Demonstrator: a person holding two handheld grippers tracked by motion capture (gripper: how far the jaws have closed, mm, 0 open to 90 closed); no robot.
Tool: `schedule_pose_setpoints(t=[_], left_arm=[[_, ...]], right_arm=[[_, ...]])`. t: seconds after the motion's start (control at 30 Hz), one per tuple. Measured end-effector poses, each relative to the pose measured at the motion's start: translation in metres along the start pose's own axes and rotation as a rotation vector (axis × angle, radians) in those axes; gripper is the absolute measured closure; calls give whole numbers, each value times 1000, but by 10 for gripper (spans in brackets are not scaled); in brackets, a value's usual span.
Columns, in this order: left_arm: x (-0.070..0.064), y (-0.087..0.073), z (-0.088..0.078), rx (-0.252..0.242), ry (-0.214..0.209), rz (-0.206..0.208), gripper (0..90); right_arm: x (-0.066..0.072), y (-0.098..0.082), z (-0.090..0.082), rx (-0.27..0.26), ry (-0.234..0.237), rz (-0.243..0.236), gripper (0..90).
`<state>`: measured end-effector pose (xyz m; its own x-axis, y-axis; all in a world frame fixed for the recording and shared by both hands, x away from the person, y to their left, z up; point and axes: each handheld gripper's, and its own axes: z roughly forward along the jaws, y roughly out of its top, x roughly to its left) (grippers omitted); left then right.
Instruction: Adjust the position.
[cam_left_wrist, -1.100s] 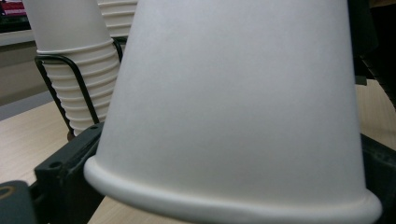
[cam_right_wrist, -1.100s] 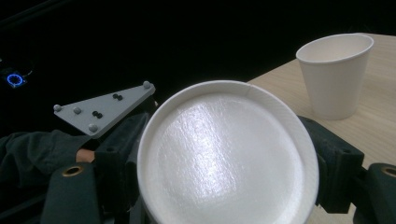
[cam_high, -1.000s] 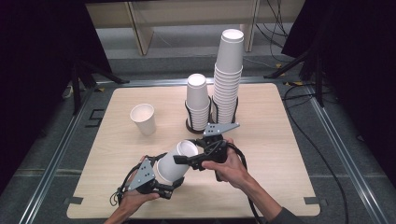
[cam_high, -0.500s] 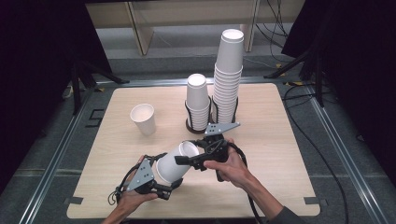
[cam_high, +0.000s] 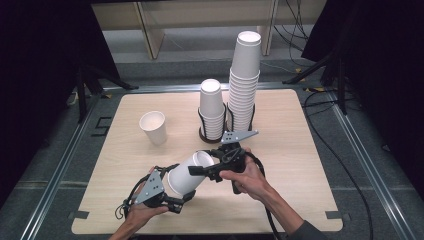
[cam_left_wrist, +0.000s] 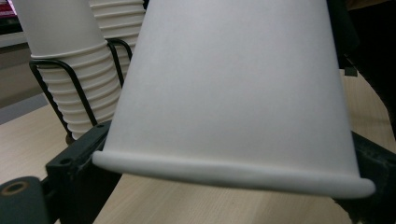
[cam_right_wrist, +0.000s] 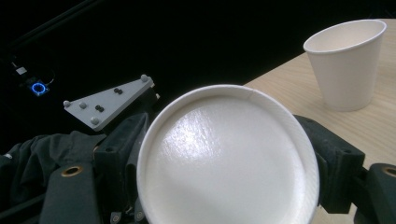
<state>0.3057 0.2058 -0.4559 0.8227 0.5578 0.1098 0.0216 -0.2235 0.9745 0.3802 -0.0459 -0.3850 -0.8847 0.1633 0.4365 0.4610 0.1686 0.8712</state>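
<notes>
A white paper cup (cam_high: 186, 174) lies tilted in the air above the table's front, held between both grippers. My left gripper (cam_high: 179, 191) comes in from the lower left. Its jaws flank the cup (cam_left_wrist: 233, 93) just above the rolled rim, touch it on both sides, and have just been closing on it. My right gripper (cam_high: 202, 166) reaches in from the right and is shut on the cup's narrow end. In the right gripper view the round base (cam_right_wrist: 229, 163) sits squarely between its jaws, and the left gripper's grey plate (cam_right_wrist: 109, 100) shows behind.
One loose cup (cam_high: 153, 127) stands upright on the wooden table (cam_high: 310, 150), left of centre. A black wire holder (cam_high: 202, 131) at the back holds a short stack (cam_high: 212, 107) and a tall stack (cam_high: 245, 75) of upside-down cups. Cables trail to the right.
</notes>
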Motion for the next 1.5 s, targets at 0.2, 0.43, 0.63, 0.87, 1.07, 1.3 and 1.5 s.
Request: schedule_pose_setpoints(t=[0.2, 0.43, 0.63, 0.87, 1.07, 1.3, 1.5], left_arm=[[-1, -2, 4, 18, -10, -2, 84], [-3, -4, 6, 128, -43, 37, 93], [-6, -4, 8, 147, -68, 46, 106], [-5, -2, 5, 213, -79, 87, 114], [-7, -2, 7, 259, -107, 113, 116], [-8, 1, 6, 292, -130, 147, 116], [-8, 4, 5, 298, -144, 157, 120]], right_arm=[[0, 0, 0, 42, -9, -18, 241], [11, 7, -5, 173, -119, -206, 187], [18, 9, -6, 261, -145, -277, 187], [19, 9, -8, 343, -173, -332, 179], [28, 7, -8, 470, -200, -396, 183], [32, 0, 3, 580, -201, -533, 173], [35, -11, 15, 670, -208, -589, 174]])
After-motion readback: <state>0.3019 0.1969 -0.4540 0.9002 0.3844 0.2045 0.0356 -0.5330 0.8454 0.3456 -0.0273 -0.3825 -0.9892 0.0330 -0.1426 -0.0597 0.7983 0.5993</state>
